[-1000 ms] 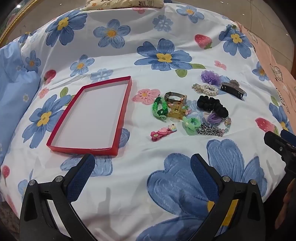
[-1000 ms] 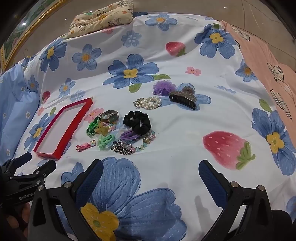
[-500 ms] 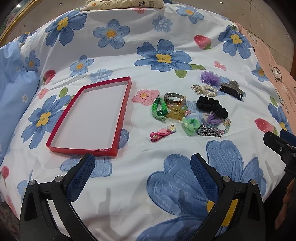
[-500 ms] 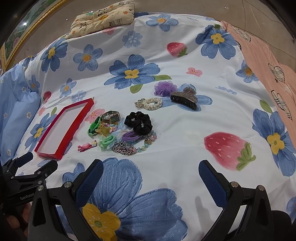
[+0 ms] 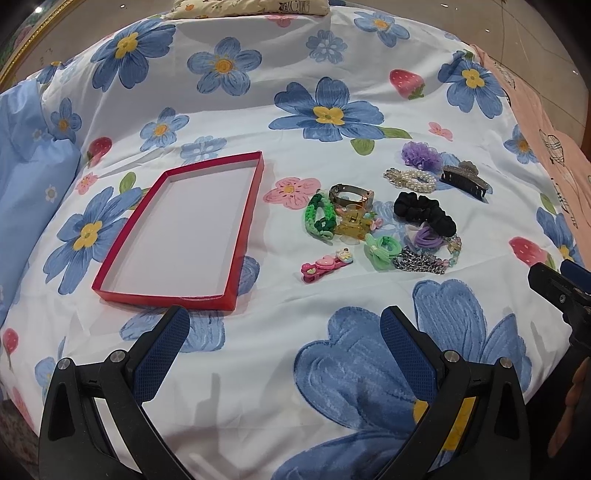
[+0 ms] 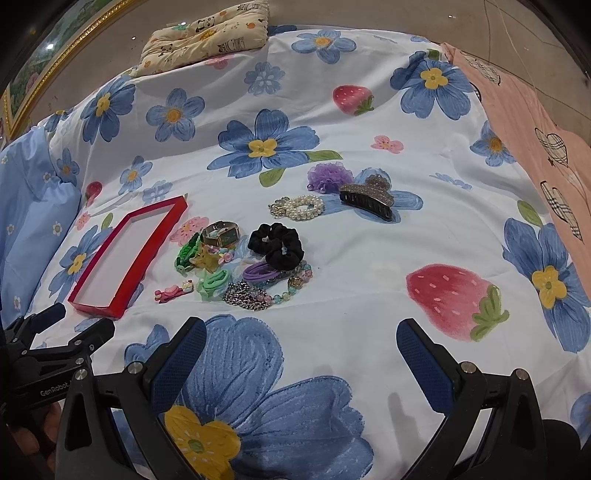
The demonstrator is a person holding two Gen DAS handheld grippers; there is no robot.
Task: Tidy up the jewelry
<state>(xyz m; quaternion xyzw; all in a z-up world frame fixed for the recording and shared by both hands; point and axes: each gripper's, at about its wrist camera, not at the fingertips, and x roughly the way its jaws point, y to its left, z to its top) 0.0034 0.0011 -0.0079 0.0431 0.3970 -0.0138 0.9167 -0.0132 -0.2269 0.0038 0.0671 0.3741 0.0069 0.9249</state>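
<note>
Left gripper [image 5: 284,325] spread, red tray [image 5: 242,236] just ahead

Red tray [image 5: 243,236], blue-flowered white bedsheet [image 5: 332,66]

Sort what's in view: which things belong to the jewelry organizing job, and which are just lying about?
Job: red tray, watch, pearl bracelet, chain bracelet, beaded bracelet, black scrunchie, dark claw clip, pink clip.
Lying about: floral bedsheet, panda cushion, pink cloth.
</note>
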